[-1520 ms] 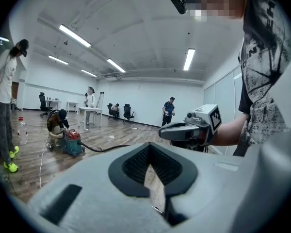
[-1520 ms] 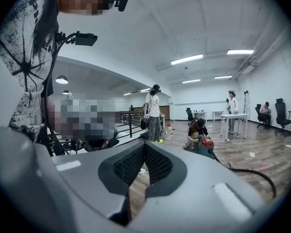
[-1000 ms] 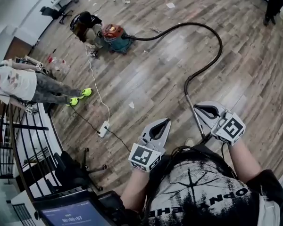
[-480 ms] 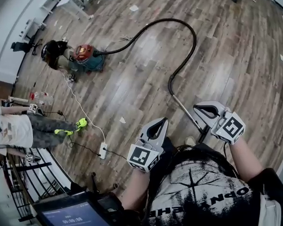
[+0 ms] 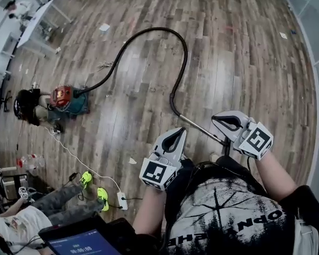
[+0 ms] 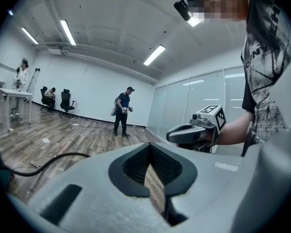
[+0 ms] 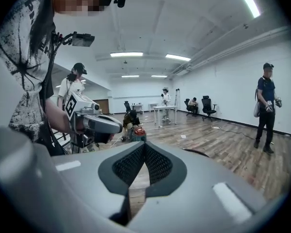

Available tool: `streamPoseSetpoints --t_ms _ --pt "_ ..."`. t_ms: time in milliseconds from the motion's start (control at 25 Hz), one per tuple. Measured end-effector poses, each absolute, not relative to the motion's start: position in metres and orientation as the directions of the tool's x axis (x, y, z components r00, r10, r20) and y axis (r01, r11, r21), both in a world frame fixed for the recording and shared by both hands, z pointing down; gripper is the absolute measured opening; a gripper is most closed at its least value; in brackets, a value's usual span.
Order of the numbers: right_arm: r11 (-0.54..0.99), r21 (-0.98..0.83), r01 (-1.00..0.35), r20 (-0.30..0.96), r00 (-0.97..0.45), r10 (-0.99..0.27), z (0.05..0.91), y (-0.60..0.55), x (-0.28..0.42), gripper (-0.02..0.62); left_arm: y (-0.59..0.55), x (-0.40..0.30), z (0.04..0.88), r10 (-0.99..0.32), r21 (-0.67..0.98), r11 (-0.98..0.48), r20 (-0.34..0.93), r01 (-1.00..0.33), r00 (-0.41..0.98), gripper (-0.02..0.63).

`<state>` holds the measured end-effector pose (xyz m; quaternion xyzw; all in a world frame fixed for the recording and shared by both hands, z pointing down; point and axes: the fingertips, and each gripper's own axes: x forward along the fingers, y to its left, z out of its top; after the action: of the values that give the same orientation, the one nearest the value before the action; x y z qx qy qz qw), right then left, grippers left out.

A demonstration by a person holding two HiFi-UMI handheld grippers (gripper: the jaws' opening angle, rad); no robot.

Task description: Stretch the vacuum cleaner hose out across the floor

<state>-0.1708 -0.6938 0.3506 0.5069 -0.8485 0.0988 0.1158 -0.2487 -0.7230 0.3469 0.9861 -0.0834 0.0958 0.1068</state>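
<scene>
left gripper (image 5: 179, 132) shut tight, nothing in it. same for right gripper (image 5: 217, 119). both held out in front of the tummy, side by side, high over the wood floor (image 5: 244, 62). black hose (image 5: 185, 52) down on the floor in one big bendy loop. one end at the red and green vacuum cleaner (image 5: 66, 99) far on the left, other end on a shiny pipe (image 5: 199, 127) running under the right gripper.
</scene>
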Motion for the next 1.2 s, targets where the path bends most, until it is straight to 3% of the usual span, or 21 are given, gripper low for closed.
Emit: streamPoseSetpoints --t_ms 240,680,1000,1200 --pt "0.342 -0.024 -0.939 0.355 -0.328 -0.875 0.369 -0.713 -0.179 0.005 -0.748 -0.250 0.366 0.041 0.211 -0.978 0.217 -0.006 0.975 -0.002" --pt "0.198 0.039 -0.979 0.425 -0.163 -0.890 0.384 -0.663 -0.152 0.005 -0.707 -0.227 0.388 0.230 0.277 -0.948 0.248 0.159 0.941 -0.002" --pt "0.232 -0.061 -0.971 0.329 -0.239 -0.914 0.390 -0.612 -0.137 0.005 -0.652 -0.197 0.380 0.173 0.268 -0.959 0.292 0.094 0.941 -0.002" --pt "0.295 -0.034 -0.955 0.354 -0.287 -0.890 0.418 -0.578 -0.124 0.005 -0.612 -0.185 0.388 0.120 0.268 -0.963 0.282 0.042 0.952 -0.002"
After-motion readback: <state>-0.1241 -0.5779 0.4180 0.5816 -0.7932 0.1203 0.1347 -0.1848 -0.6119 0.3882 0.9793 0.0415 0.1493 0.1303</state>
